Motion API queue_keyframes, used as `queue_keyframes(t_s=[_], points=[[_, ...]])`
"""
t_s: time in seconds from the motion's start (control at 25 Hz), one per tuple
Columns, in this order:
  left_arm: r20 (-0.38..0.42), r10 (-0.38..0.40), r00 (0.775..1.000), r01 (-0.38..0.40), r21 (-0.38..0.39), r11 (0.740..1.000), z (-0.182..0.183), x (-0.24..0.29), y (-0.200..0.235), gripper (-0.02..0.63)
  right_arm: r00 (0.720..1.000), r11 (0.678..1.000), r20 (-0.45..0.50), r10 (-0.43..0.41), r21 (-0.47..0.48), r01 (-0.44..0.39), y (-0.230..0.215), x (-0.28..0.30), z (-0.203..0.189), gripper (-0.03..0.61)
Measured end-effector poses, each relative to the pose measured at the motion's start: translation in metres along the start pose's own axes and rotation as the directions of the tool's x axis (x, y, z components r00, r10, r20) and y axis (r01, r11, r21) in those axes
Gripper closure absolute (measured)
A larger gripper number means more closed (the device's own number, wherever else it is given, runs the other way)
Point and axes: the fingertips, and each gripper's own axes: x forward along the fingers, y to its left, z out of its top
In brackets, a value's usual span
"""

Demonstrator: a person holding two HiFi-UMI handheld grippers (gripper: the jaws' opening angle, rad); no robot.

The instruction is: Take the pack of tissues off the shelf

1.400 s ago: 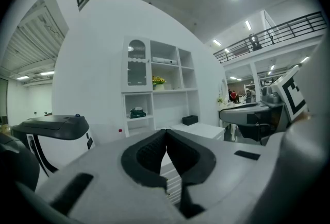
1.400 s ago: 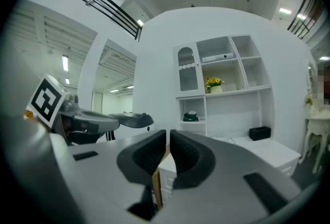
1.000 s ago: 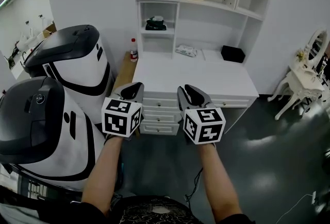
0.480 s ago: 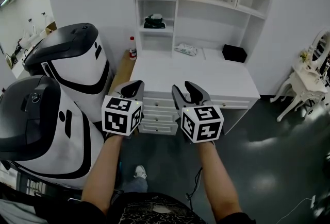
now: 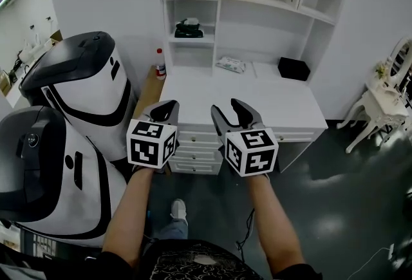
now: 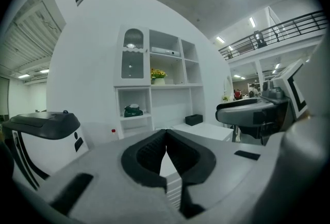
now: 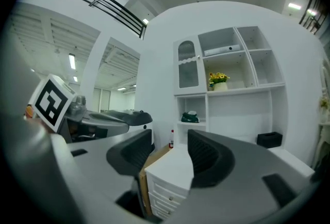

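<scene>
Since a second ago the right tool (image 5: 230, 110) has parted its jaws, and they are opening wider now with nothing between them. The left tool (image 5: 166, 109) is pressed closed and empty. Both hang short of the white surface's (image 5: 193, 95) front edge. Beyond, the pack of tissues (image 5: 230, 64) lies at the back edge under the shelving, left of a black box (image 5: 293, 68). I'd carry the right tool across level and straddle the pack's narrow side. No print is legible.

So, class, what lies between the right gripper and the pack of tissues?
Only bare white desk top, seen in the head view. The right gripper, fingers opening and empty, hangs short of the pale pack of tissues.
</scene>
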Motion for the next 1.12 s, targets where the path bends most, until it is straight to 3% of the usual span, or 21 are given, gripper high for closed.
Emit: queue_keyframes(t_s=[0.64, 1.12], points=[[-0.019, -0.046, 0.999, 0.046, -0.027, 0.999, 0.015, 0.143, 0.116, 0.606, 0.998, 0.999, -0.054, -0.039, -0.004, 0.039, -0.048, 0.169, 0.004, 0.350], [-0.022, -0.090, 0.996, 0.089, -0.050, 0.995, 0.019, 0.204, 0.172, 0.606, 0.993, 0.997, -0.093, -0.078, -0.007, 0.078, -0.063, 0.247, 0.004, 0.341]])
